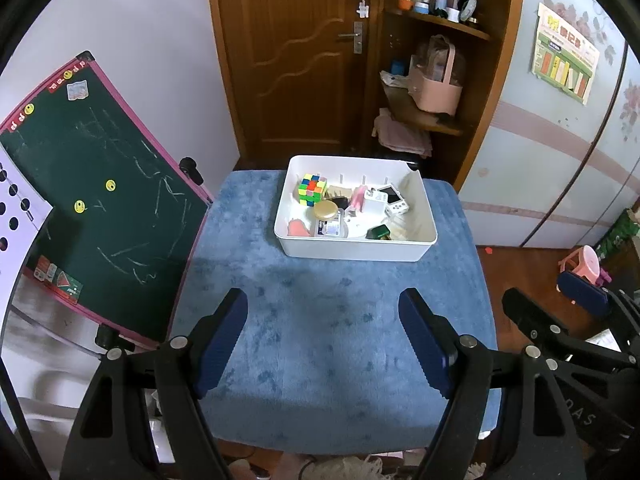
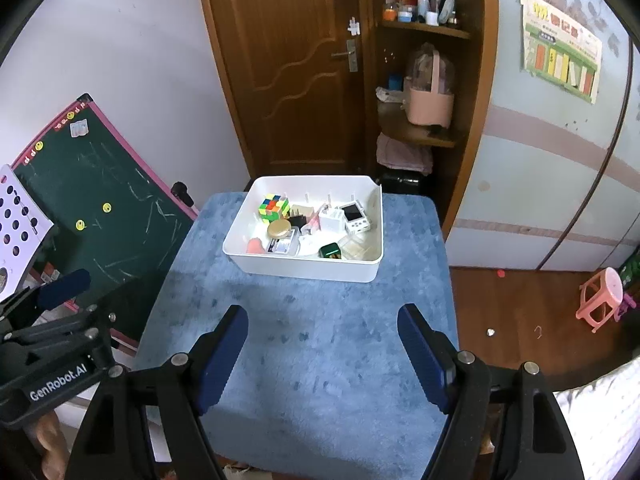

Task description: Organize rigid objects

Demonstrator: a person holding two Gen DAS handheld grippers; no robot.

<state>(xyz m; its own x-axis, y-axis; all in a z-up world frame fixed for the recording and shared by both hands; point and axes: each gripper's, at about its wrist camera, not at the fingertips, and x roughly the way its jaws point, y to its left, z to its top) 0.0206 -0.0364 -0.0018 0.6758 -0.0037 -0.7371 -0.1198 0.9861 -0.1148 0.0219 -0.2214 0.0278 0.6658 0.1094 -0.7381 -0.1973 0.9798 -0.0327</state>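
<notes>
A white plastic bin (image 1: 352,249) (image 2: 304,270) stands at the far end of a blue plush-covered table (image 1: 320,320) (image 2: 312,340). It holds a Rubik's cube (image 1: 312,188) (image 2: 273,206), a gold-lidded jar (image 1: 327,211) (image 2: 279,229), a small white handheld device (image 1: 394,199) (image 2: 355,217), a green box (image 1: 379,233) (image 2: 330,251), a pink item (image 1: 298,229) (image 2: 256,245) and other small things. My left gripper (image 1: 325,304) is open and empty over the near table. My right gripper (image 2: 322,316) is also open and empty, well short of the bin.
A green chalkboard with a pink frame (image 1: 92,184) (image 2: 104,216) leans at the table's left. A wooden door (image 1: 300,48) and shelves with a pink basket (image 1: 436,88) stand behind. A pink stool (image 2: 602,296) sits on the floor at right. The other gripper shows at each view's edge.
</notes>
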